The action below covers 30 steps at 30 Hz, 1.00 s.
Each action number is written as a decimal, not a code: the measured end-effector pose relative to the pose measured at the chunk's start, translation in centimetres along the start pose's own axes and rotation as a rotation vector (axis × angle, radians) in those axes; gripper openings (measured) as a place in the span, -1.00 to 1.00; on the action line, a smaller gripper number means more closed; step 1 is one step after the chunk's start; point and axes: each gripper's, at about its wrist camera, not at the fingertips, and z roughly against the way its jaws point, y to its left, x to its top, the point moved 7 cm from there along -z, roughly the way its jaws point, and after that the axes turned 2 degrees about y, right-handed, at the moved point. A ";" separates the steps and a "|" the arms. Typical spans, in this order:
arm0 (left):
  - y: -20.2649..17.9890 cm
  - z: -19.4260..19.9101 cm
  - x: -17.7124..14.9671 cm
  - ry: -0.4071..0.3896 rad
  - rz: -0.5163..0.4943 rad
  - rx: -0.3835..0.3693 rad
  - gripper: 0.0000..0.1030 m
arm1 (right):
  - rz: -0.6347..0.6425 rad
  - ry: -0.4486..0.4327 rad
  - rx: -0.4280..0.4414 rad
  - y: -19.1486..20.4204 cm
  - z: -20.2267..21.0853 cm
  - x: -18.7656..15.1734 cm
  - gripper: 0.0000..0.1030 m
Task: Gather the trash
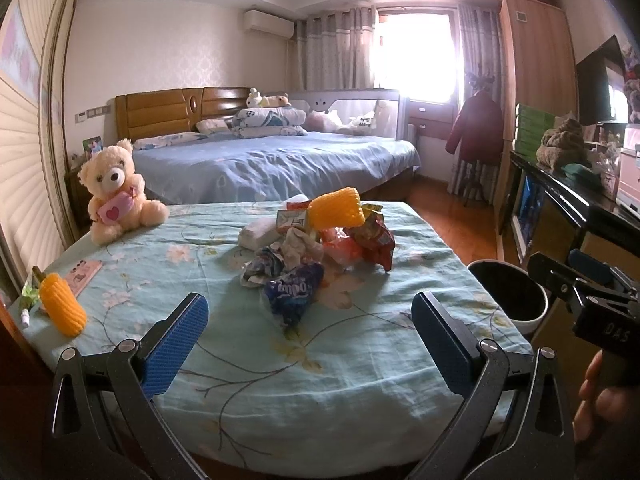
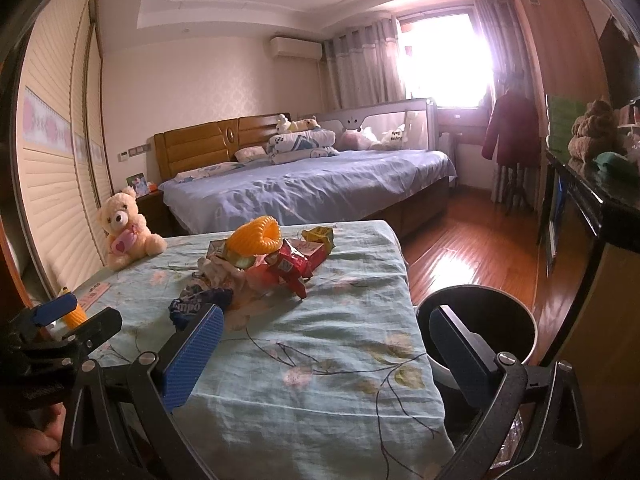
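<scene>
Trash pile (image 1: 320,248) on table | blue wrapper (image 1: 294,294) reads "oduy"

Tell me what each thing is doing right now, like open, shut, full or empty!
left gripper: open, holding nothing.
right gripper: open, holding nothing.
trash bin: upright beside the table, no lid, looks empty.
blue wrapper: crumpled, lying on the tablecloth.
red wrapper: crumpled, in the pile.
teddy bear: sitting upright.
curtains: pulled open.
</scene>
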 end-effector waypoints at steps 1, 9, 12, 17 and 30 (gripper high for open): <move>0.0 0.0 0.0 0.000 0.000 0.000 1.00 | -0.001 0.001 0.000 0.0 -0.1 -0.1 1.00; 0.0 0.0 -0.1 0.001 0.001 -0.002 1.00 | -0.001 0.004 0.000 0.0 -0.1 -0.2 1.00; 0.0 0.0 -0.1 0.001 0.000 -0.001 1.00 | -0.002 0.007 0.000 0.0 -0.1 -0.3 1.00; 0.0 0.0 -0.1 0.003 0.002 -0.002 1.00 | -0.006 0.012 0.002 0.1 -0.2 -0.5 1.00; 1.2 -1.8 -1.0 0.064 0.029 -0.010 1.00 | -0.019 0.085 0.028 0.5 -1.9 -0.9 1.00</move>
